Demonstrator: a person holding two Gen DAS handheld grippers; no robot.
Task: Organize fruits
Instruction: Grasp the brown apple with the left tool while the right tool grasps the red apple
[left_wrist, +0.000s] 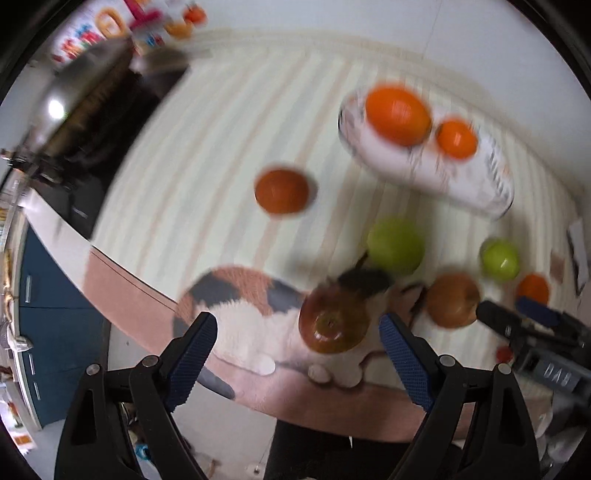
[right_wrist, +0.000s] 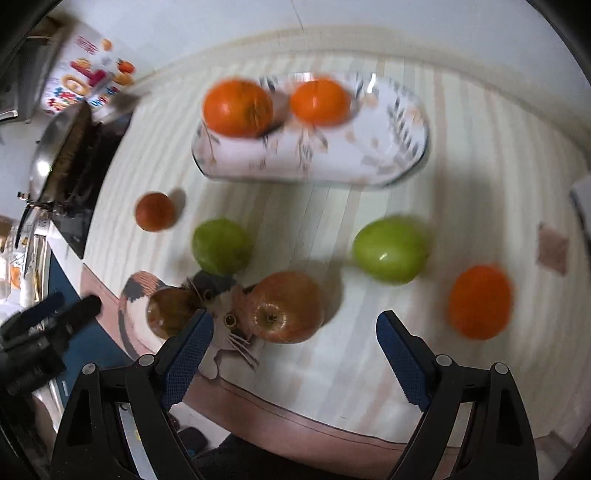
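A patterned oval plate (right_wrist: 369, 147) holds two oranges (right_wrist: 238, 107) (right_wrist: 319, 101); it also shows in the left wrist view (left_wrist: 406, 166). On the striped cloth lie two green apples (right_wrist: 221, 245) (right_wrist: 389, 249), two red apples (right_wrist: 288, 306) (right_wrist: 170, 310), a loose orange (right_wrist: 480, 301) and a small orange (right_wrist: 155, 211). My left gripper (left_wrist: 299, 350) is open above the dark red apple (left_wrist: 332, 321). My right gripper (right_wrist: 295, 343) is open just short of the lighter red apple.
A steel pan (right_wrist: 55, 155) sits on a dark cooktop (right_wrist: 88, 177) at the left. A colourful box (right_wrist: 88, 81) stands behind it. The table's front edge (right_wrist: 295, 424) runs below the grippers. A cat picture (left_wrist: 240, 314) is printed on the cloth.
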